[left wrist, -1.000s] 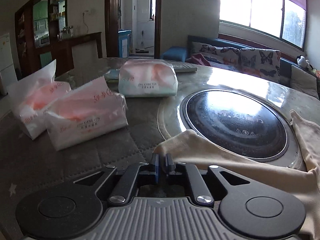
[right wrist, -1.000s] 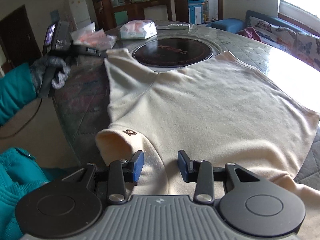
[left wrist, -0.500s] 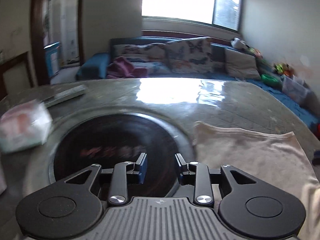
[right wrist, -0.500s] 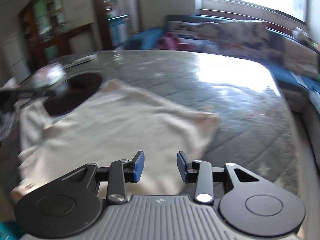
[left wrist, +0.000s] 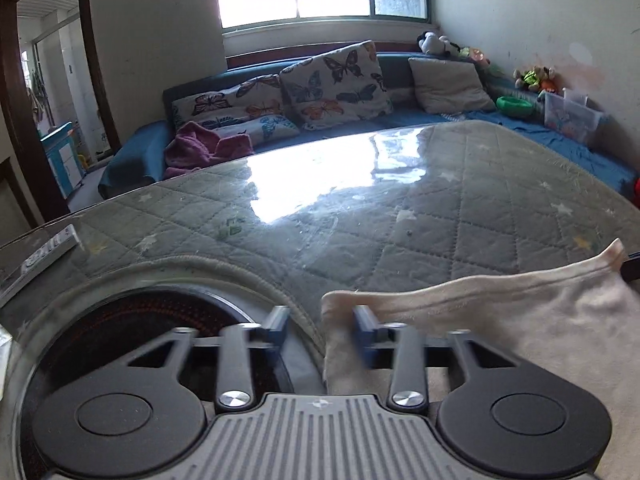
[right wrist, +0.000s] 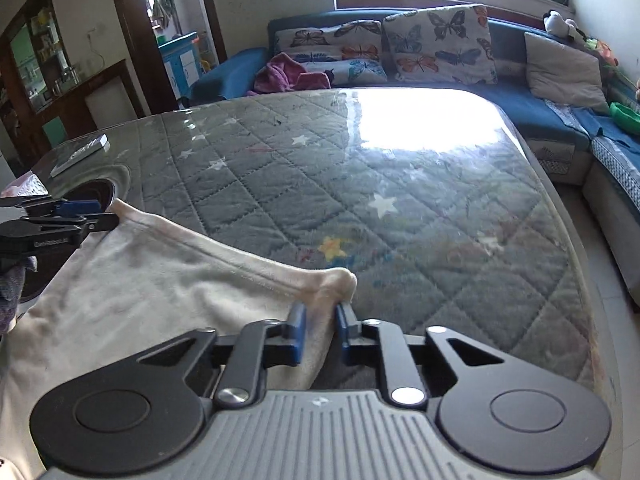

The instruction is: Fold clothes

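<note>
Shirt (right wrist: pixel 132 292) cream, spread on quilted table (right wrist: pixel 400 184), hem taut between both grippers, right gripper (right wrist: pixel 320 328) pinching one corner, left gripper (left wrist: pixel 322 328) jaws apart, astride the other corner beside cooktop (left wrist: pixel 132 320).

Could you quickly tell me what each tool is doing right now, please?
Left tool: open, straddling a corner of the cream garment.
Right tool: nearly closed on the garment's other corner.

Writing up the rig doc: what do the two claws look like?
Both match: a grey ribbed body, two black round discs, black linkage arms with silver pivot screws, and blue pads on the fingers. In the right view the left claw shows from the side, black with small white lettering. No cables or sleeves visible.
</note>
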`<state>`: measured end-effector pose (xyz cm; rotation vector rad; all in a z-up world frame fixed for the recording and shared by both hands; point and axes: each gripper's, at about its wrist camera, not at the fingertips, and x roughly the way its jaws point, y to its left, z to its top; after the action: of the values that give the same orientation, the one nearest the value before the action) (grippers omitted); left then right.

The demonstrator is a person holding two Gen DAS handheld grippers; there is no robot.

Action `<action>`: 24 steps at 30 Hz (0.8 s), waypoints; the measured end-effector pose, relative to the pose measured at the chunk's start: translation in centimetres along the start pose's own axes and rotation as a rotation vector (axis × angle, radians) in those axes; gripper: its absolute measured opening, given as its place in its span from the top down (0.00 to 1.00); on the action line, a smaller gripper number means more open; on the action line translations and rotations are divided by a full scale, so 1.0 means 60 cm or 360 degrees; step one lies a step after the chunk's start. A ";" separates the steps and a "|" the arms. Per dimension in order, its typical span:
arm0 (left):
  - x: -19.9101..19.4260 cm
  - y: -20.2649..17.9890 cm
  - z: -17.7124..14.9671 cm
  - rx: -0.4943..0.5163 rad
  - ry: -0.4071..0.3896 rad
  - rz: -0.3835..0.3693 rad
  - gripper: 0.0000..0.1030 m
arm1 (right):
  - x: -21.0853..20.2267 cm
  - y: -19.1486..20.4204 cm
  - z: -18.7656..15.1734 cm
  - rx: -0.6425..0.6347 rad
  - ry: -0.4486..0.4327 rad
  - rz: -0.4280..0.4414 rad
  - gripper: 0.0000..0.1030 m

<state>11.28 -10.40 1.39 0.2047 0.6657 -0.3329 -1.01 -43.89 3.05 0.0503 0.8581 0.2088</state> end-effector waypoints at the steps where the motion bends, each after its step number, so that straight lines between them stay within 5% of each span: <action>1: 0.001 0.002 0.002 -0.0006 -0.0005 -0.0008 0.91 | 0.004 0.001 0.006 -0.0017 0.0001 -0.0001 0.95; 11: 0.032 0.028 0.021 -0.0061 -0.0022 0.0151 0.90 | 0.075 0.031 0.072 -0.0197 -0.0026 -0.0093 0.94; 15: 0.000 0.022 0.016 -0.0054 -0.0033 0.0111 0.70 | 0.044 0.034 0.076 -0.0226 -0.0055 -0.0069 0.89; 20: -0.050 0.005 0.005 -0.0037 -0.0055 0.0061 0.70 | -0.041 0.016 0.041 -0.0192 -0.0084 -0.0110 0.85; 24: -0.113 -0.054 -0.028 0.0035 -0.0071 -0.0150 0.70 | -0.109 -0.017 -0.026 -0.0121 -0.0077 -0.0204 0.83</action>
<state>4.16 -11.34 4.15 0.1865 0.6289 -0.4343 -6.18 -46.30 6.74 -0.0702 0.8014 0.1196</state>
